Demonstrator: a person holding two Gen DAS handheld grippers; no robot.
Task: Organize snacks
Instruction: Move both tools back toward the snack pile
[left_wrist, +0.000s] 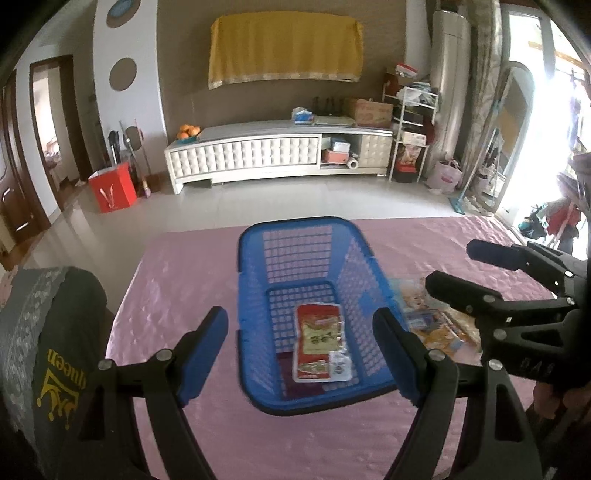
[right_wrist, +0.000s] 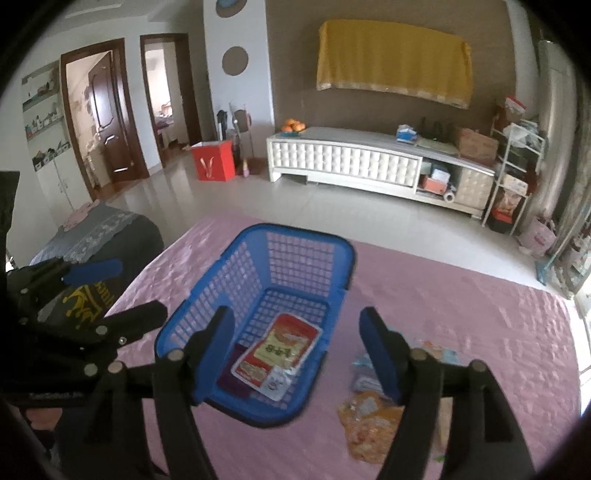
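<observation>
Both your grippers, left (left_wrist: 301, 354) and right (right_wrist: 297, 354), hang with jaws wide and empty. The red packet (right_wrist: 279, 350) is already in the basket (right_wrist: 221, 280); more snacks (right_wrist: 369, 417) lie on the table (right_wrist: 461, 302) beside it. Swing low and you'll clip the basket rim and shove it.

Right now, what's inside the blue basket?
The blue basket holds a red and yellow snack packet lying flat, with a small white sachet at its corner and something dark purple partly beneath it. Anything else under the packet is covered.
</observation>
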